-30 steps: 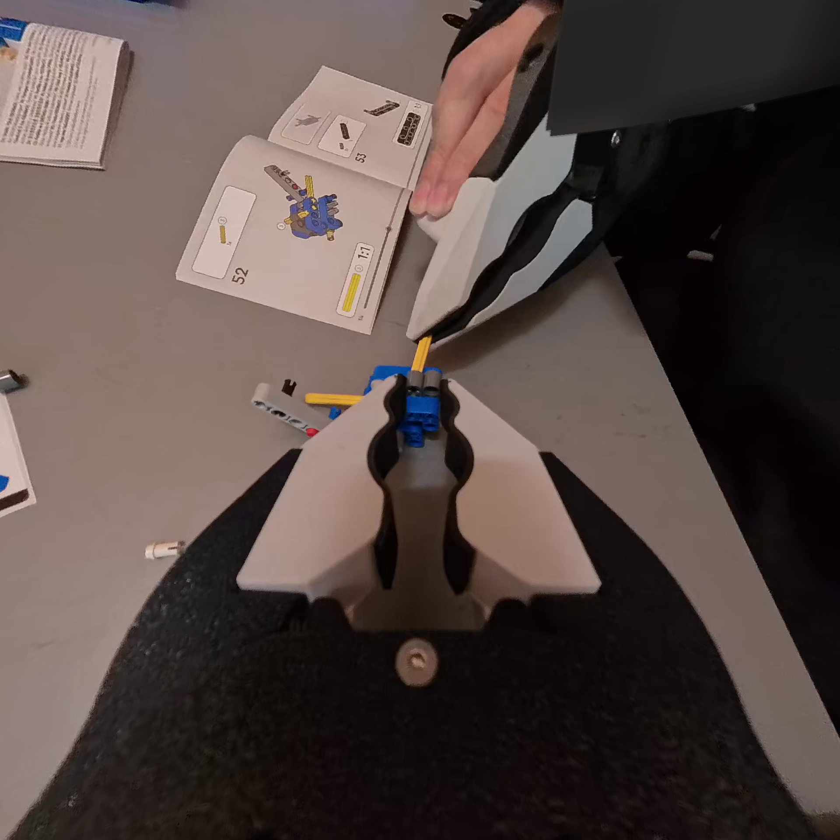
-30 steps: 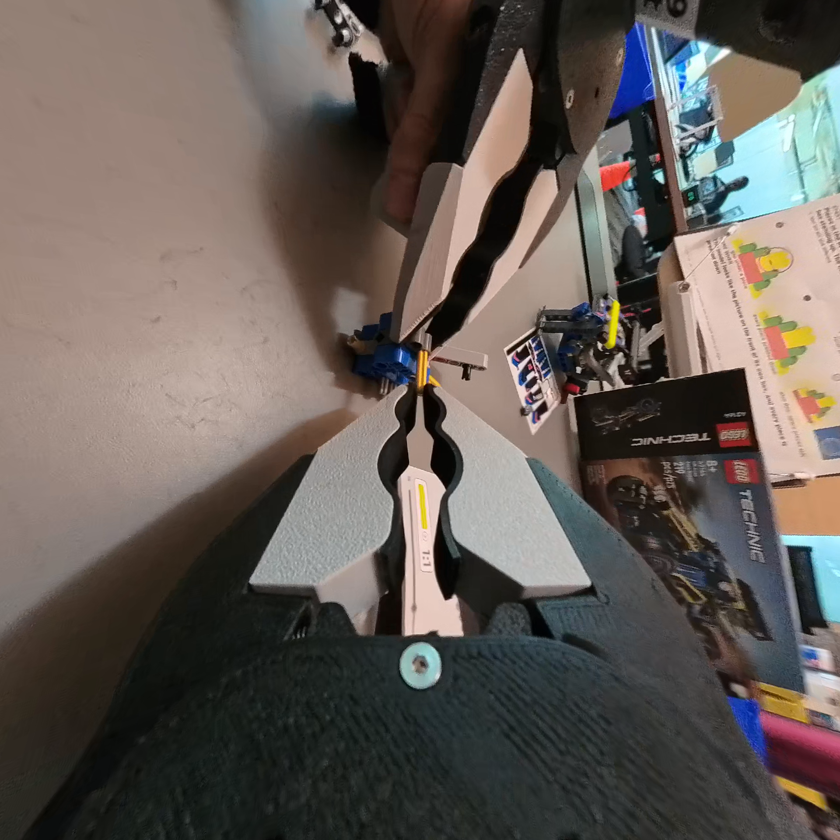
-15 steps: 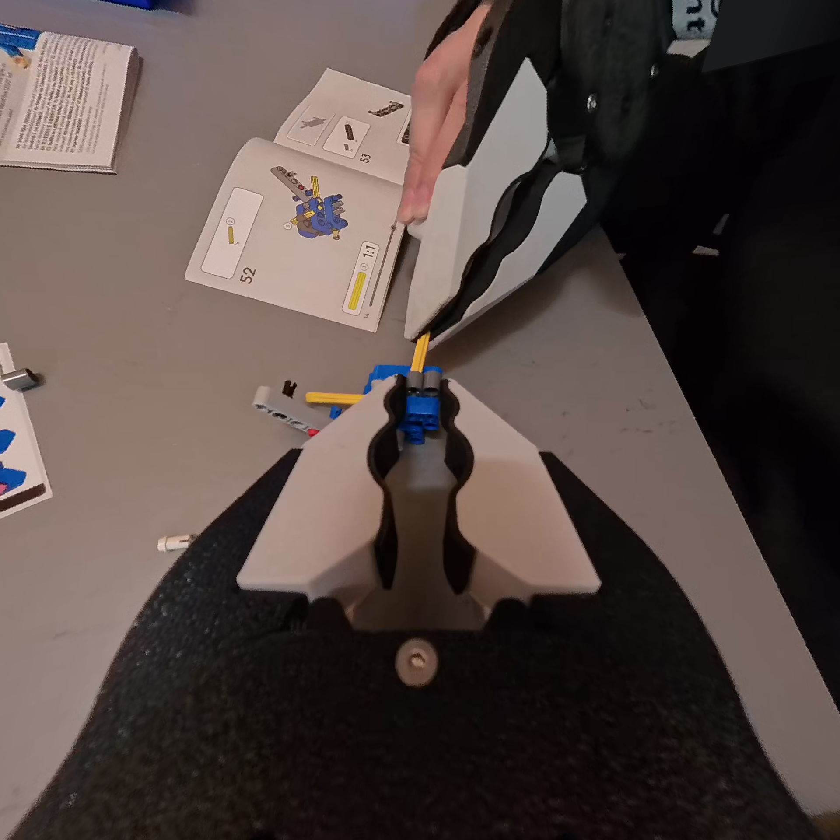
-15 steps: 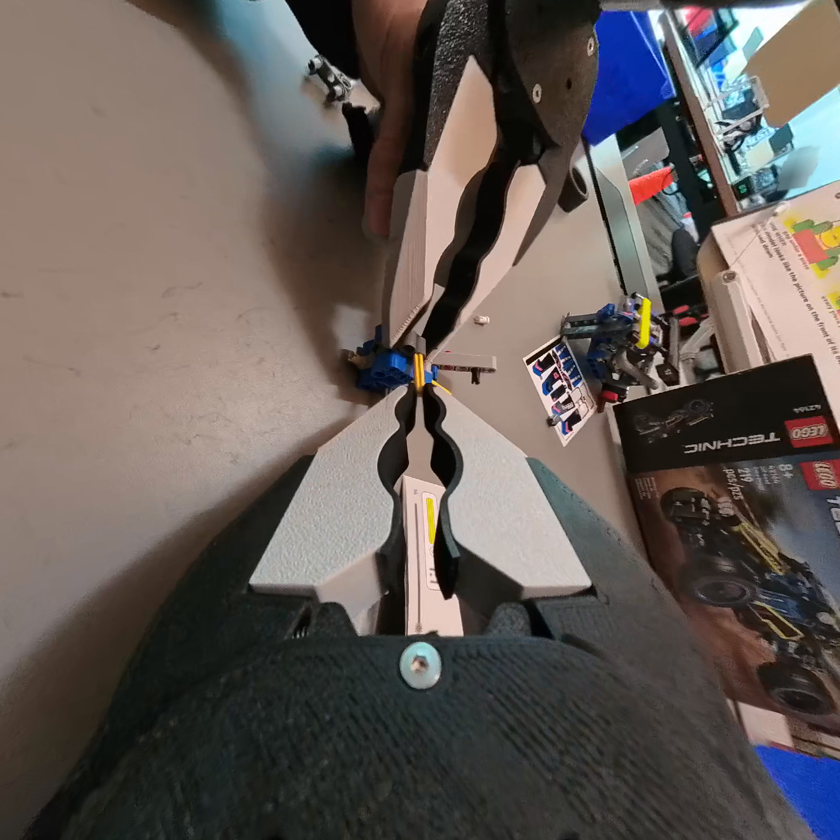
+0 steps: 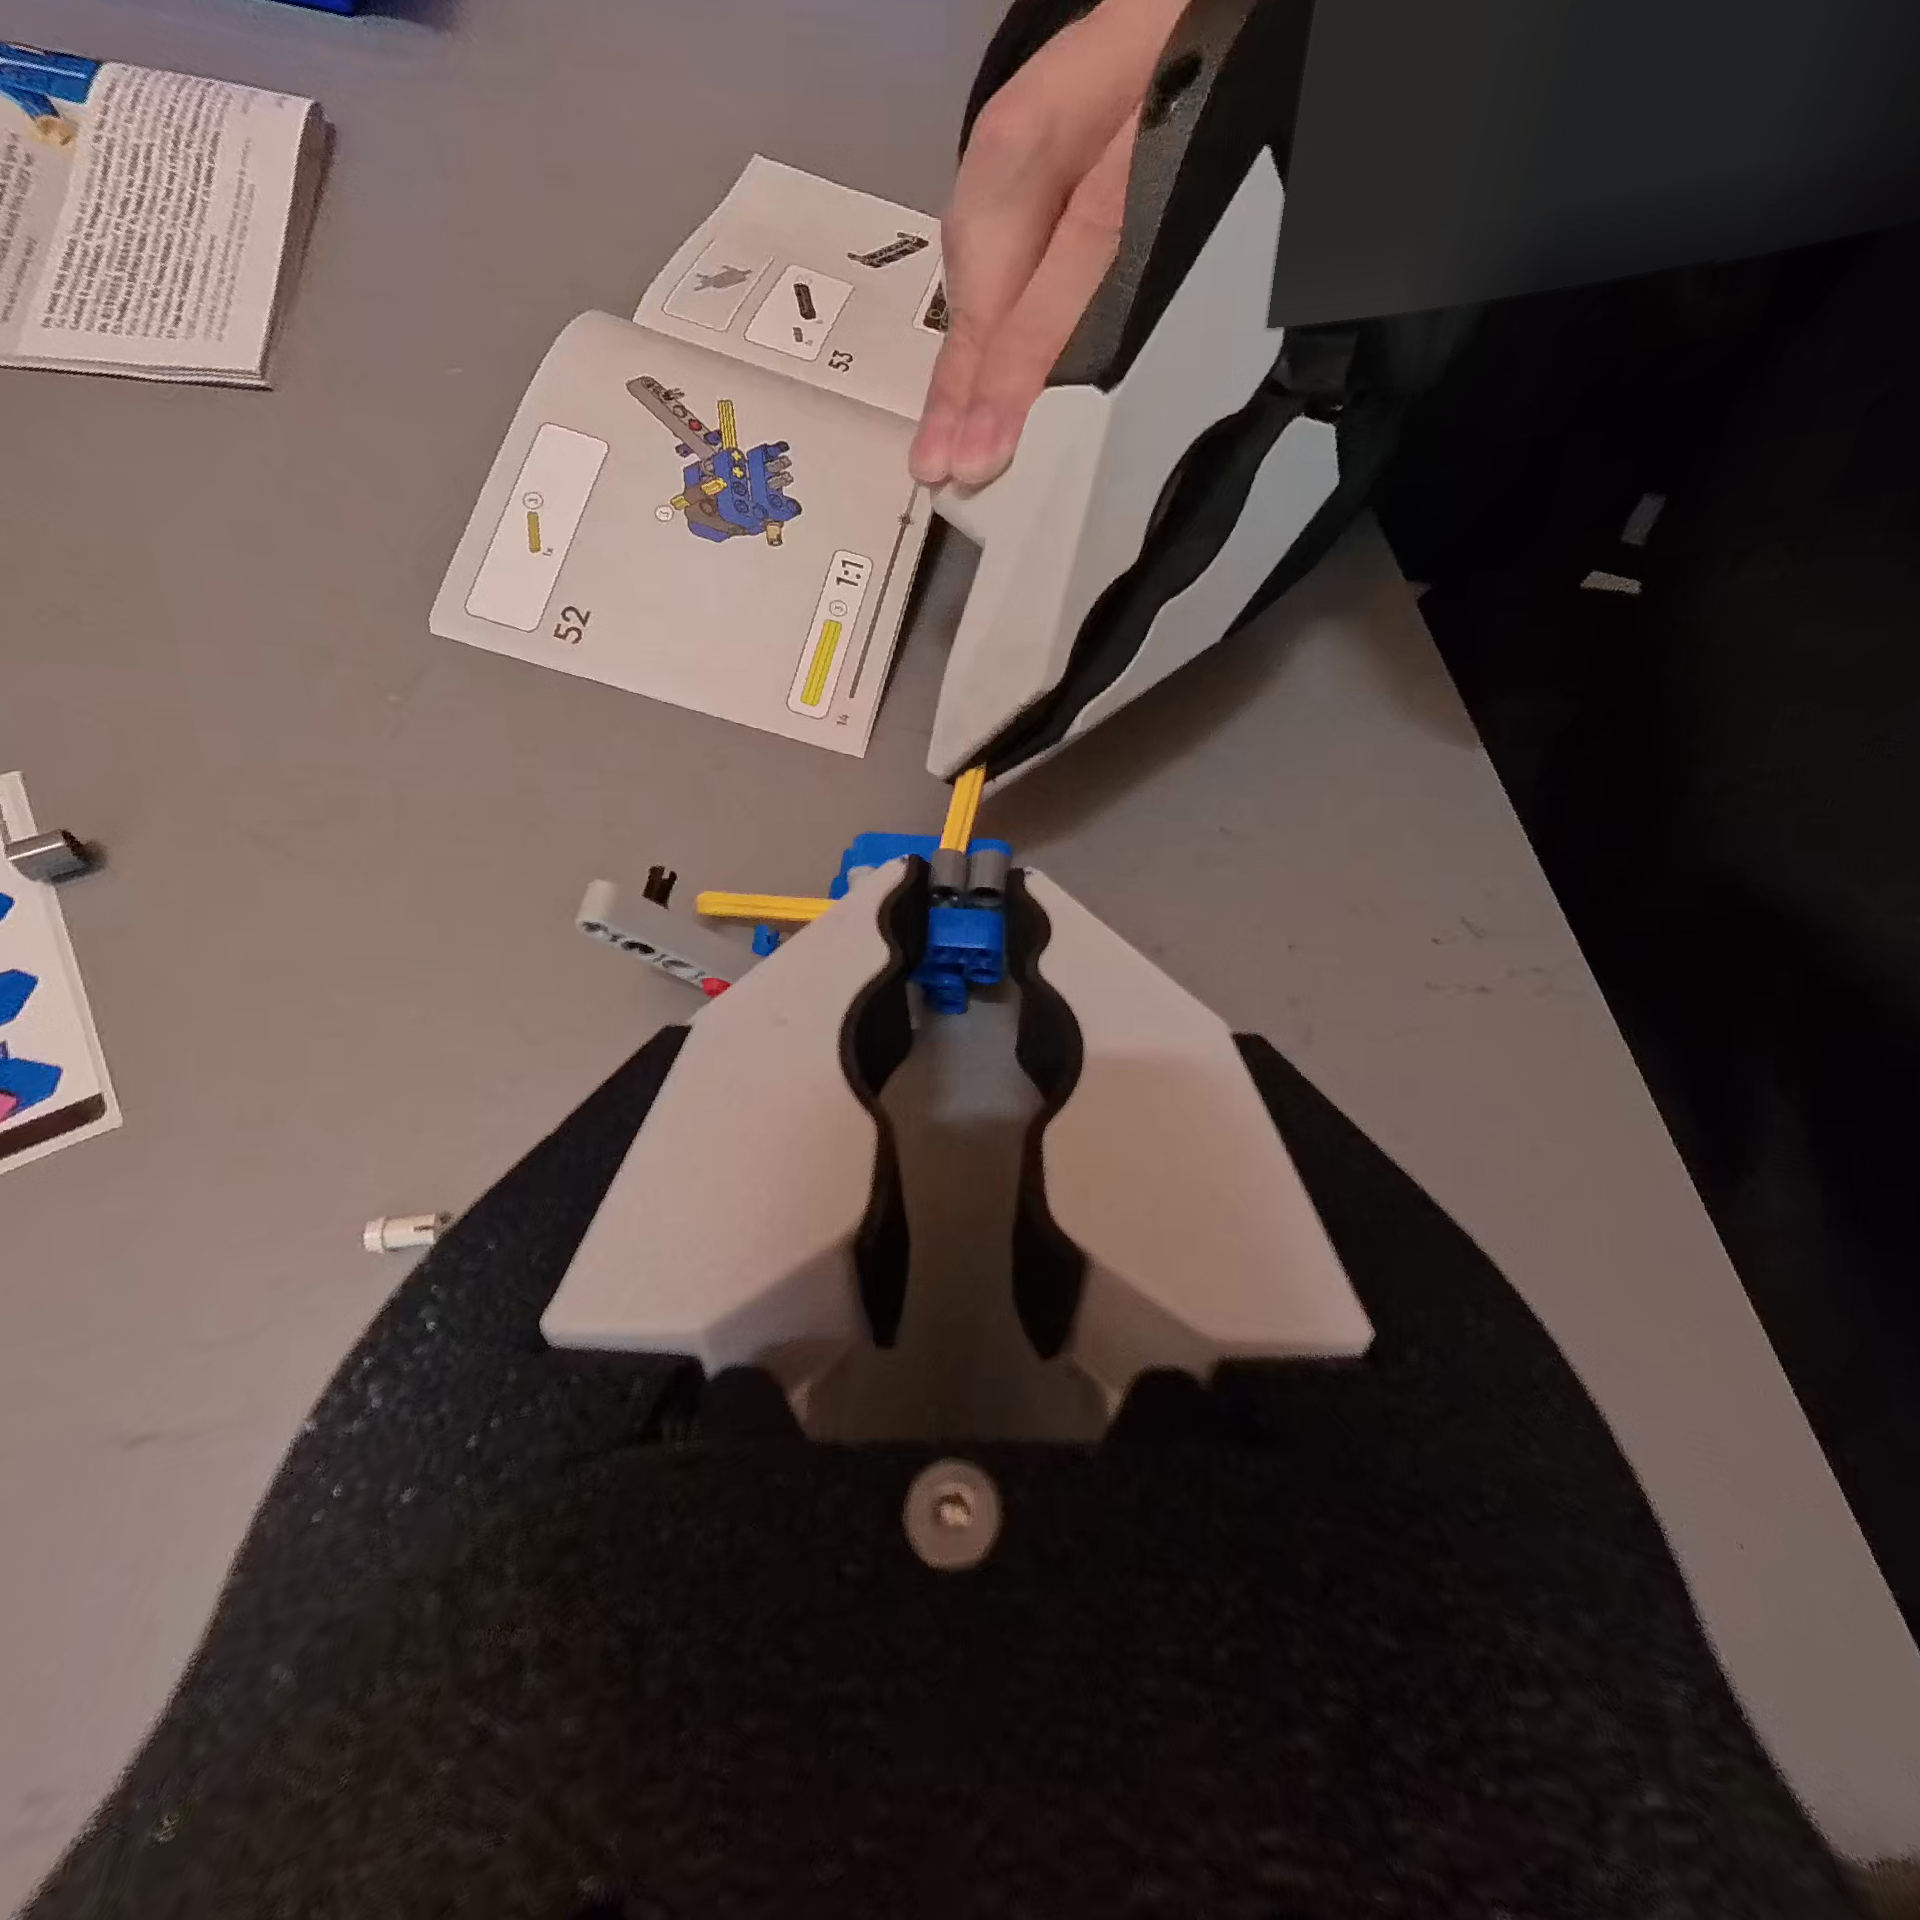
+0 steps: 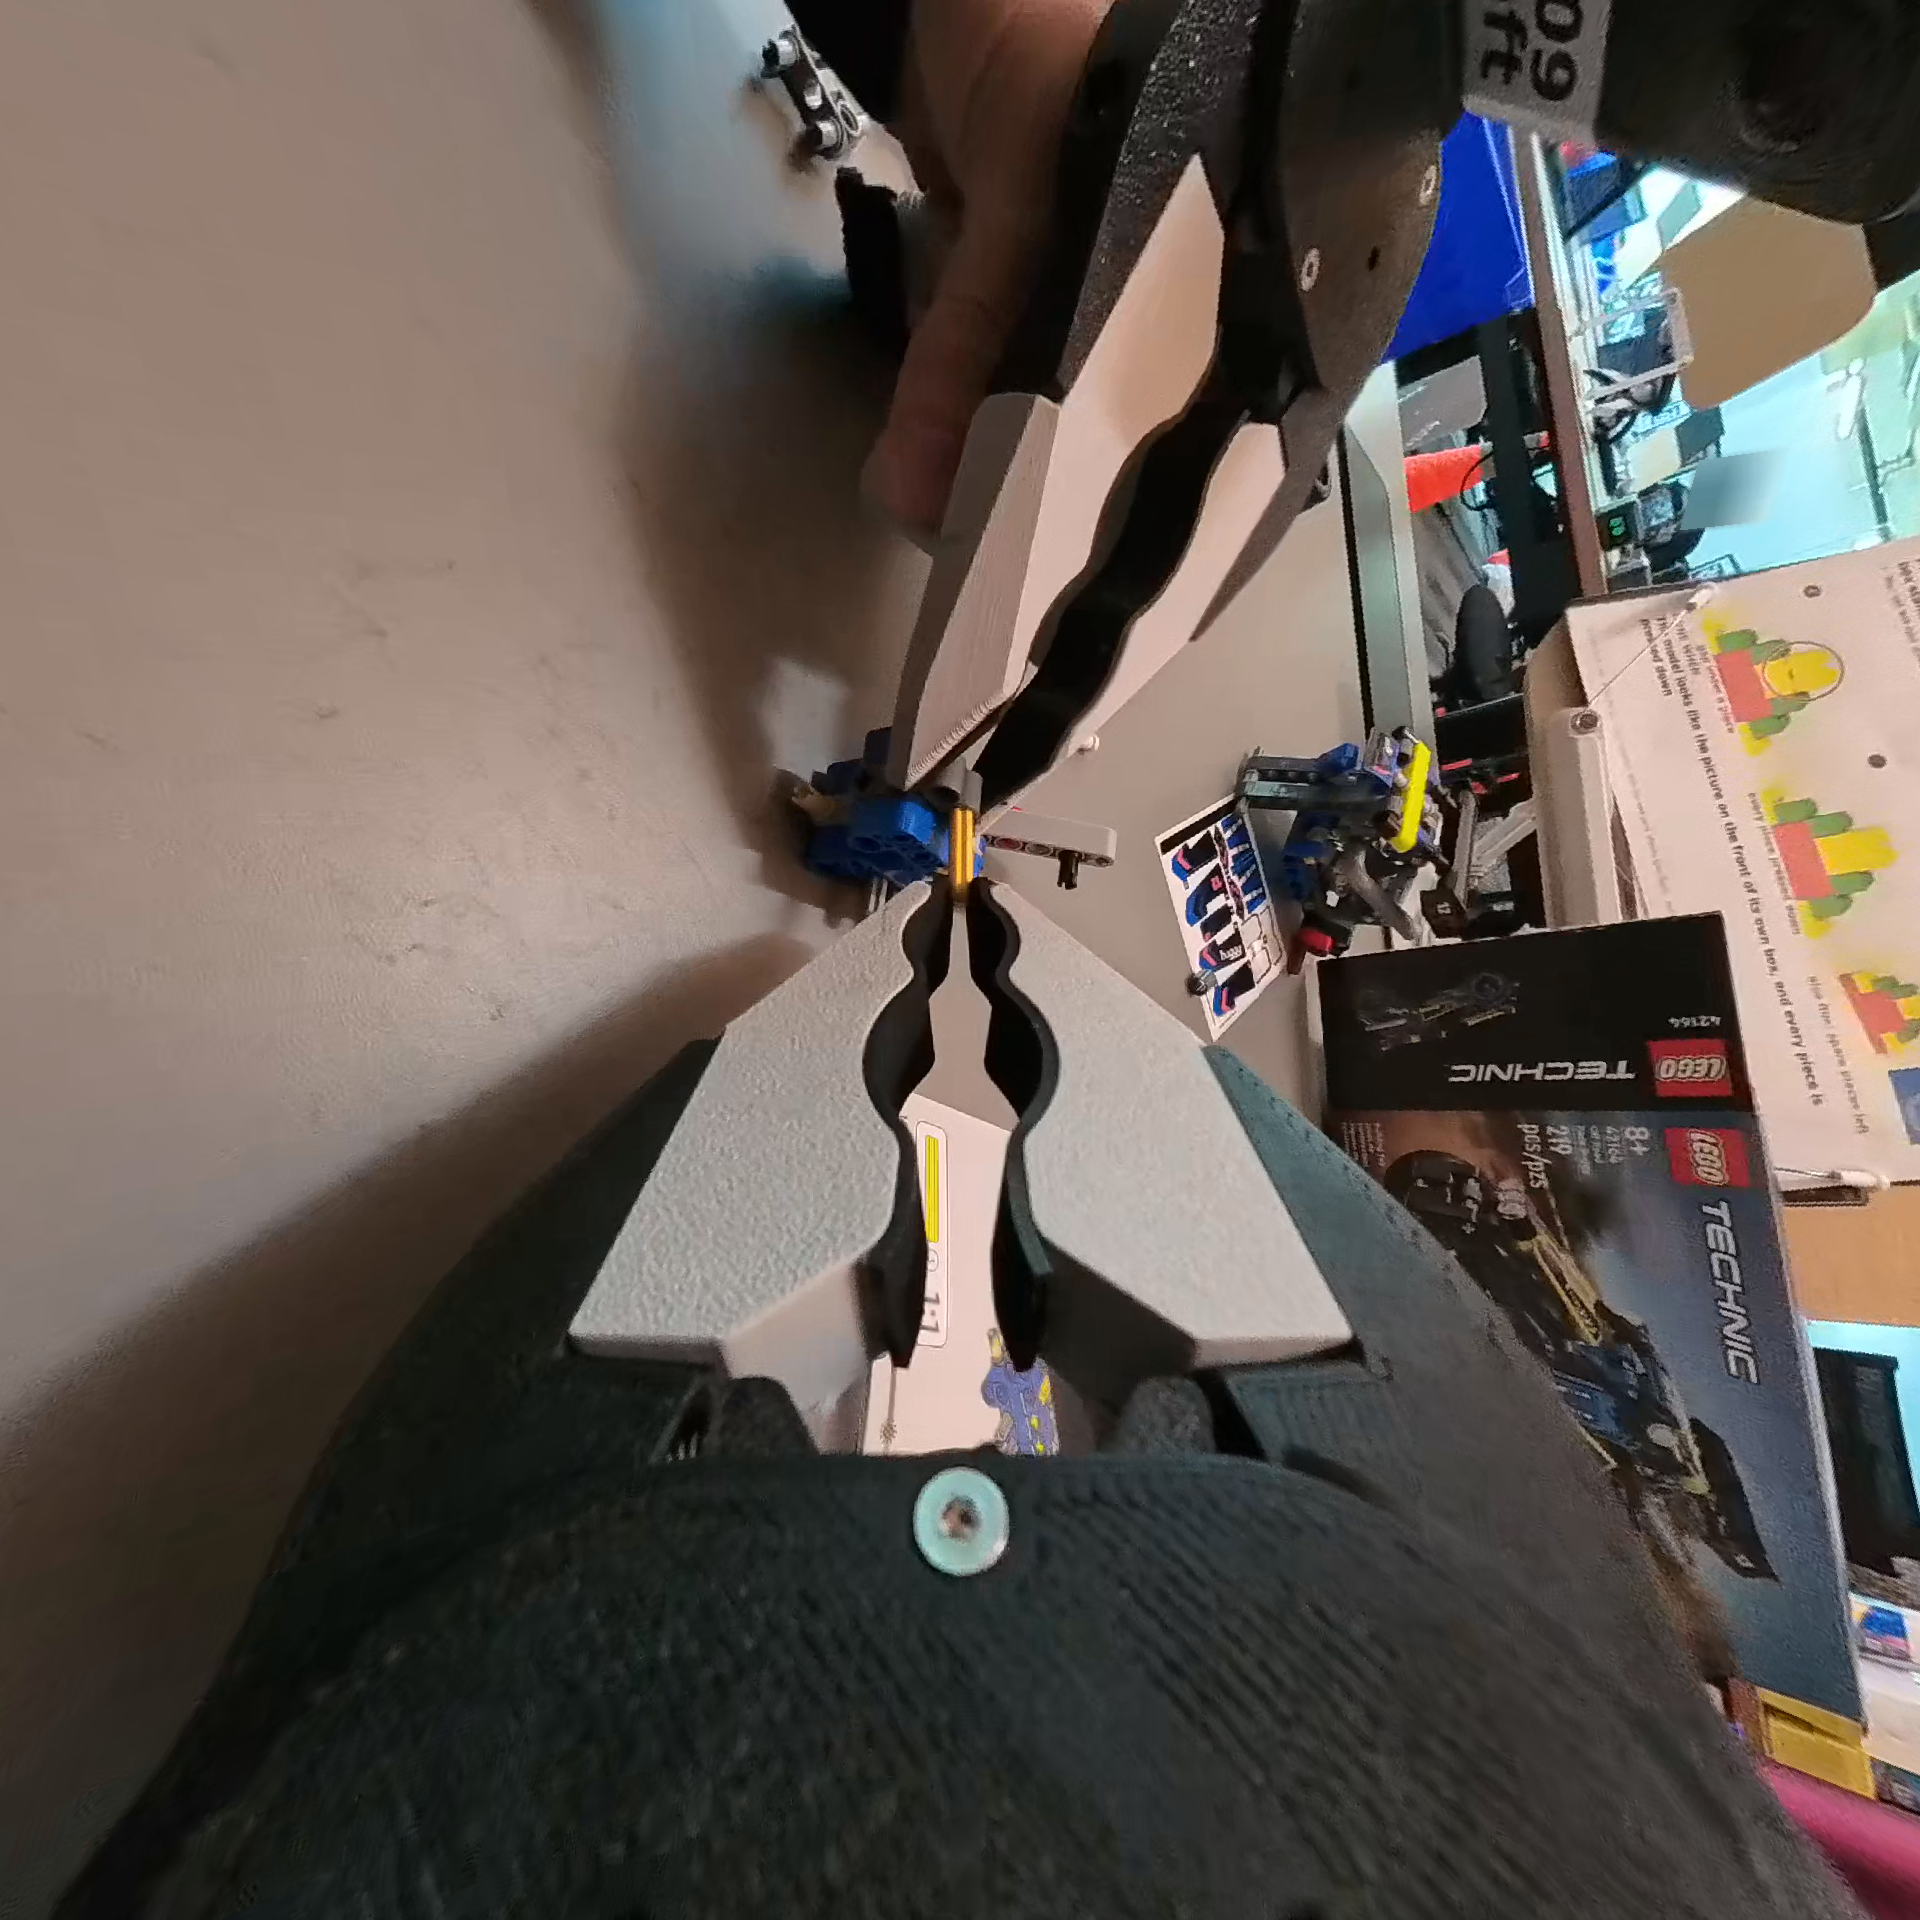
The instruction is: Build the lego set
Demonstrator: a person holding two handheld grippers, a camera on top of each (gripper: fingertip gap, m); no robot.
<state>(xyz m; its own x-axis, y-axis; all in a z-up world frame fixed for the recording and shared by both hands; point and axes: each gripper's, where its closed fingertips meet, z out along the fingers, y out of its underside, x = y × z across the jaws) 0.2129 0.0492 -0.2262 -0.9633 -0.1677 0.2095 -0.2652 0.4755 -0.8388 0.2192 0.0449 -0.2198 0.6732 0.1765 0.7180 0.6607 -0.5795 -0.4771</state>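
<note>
The blue lego assembly (image 5: 961,925) is sitting at the centre of the left wrist view, low against the grey desk (image 5: 312,790), pinched between the fingertips of the left tool (image 5: 961,904), whose jaws are closing on its blue block with two small grey connectors showing on top. A yellow axle (image 5: 962,805) is sticking out of the far side of the assembly toward the upper right, and the right tool (image 5: 961,769) is clamping its outer end with jaws nearly together; in the right wrist view the same axle (image 6: 963,852) is running straight up from that tool's tips (image 6: 961,902) into the blue block (image 6: 883,831). A second yellow axle (image 5: 764,906) is projecting left from the assembly, beside a light grey beam (image 5: 644,935) lying on the desk. Further up and left, an open instruction booklet (image 5: 665,540) is lying flat, with a person's hand (image 5: 997,312) just right of it on the right tool's side. A small white pin (image 5: 400,1231) is resting at the lower left. In the right wrist view, a sticker sheet (image 6: 1221,914), a partly built model (image 6: 1351,831) and the set's box (image 6: 1558,1195) are lying toward the right.
</note>
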